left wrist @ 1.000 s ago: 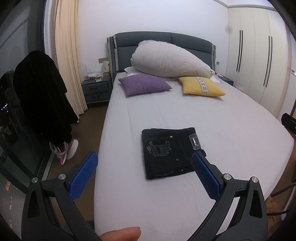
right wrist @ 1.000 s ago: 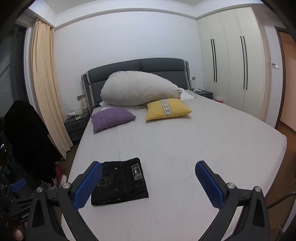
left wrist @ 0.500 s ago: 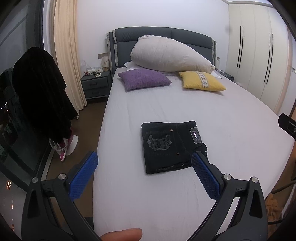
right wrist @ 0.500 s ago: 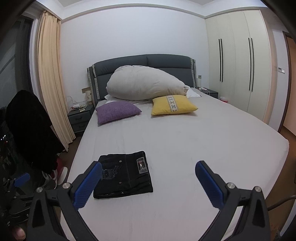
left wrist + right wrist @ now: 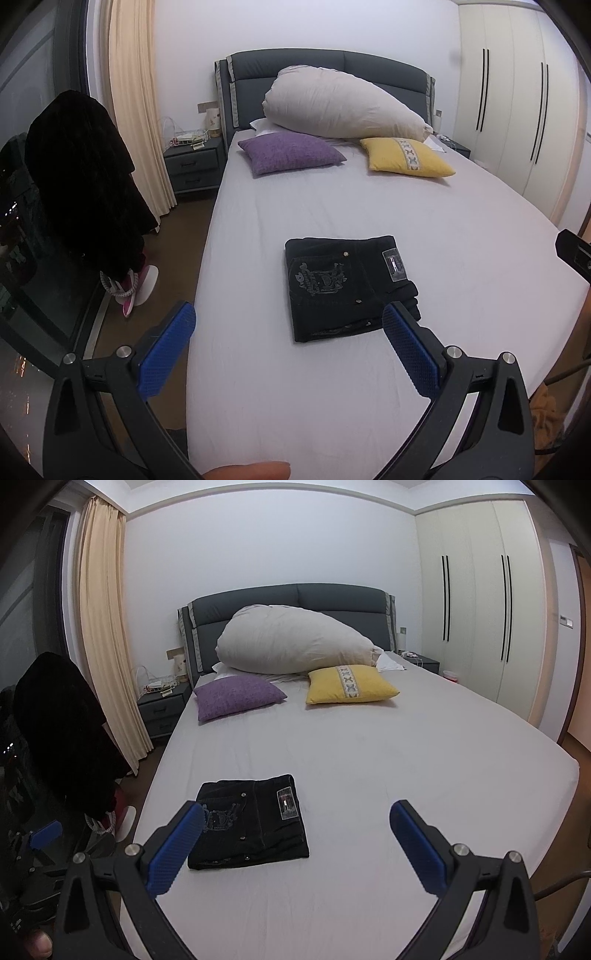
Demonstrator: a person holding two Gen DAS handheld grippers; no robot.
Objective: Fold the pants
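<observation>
The black pants (image 5: 343, 284) lie folded into a compact rectangle on the bed's grey sheet (image 5: 332, 387), back pocket embroidery and waist label facing up. They also show in the right wrist view (image 5: 251, 819). My left gripper (image 5: 288, 325) is open and empty, held above the bed's foot end, short of the pants. My right gripper (image 5: 295, 823) is open and empty, to the right of the pants and clear of them.
A purple cushion (image 5: 291, 153), a yellow cushion (image 5: 406, 157) and a big white pillow (image 5: 340, 105) lie at the headboard. A nightstand (image 5: 194, 166) and a dark garment on a chair (image 5: 81, 177) stand left of the bed. Wardrobes (image 5: 476, 605) line the right wall.
Both grippers have drawn back and up from the bed, so the folded pants sit lower and farther in view. The pants have not moved.
</observation>
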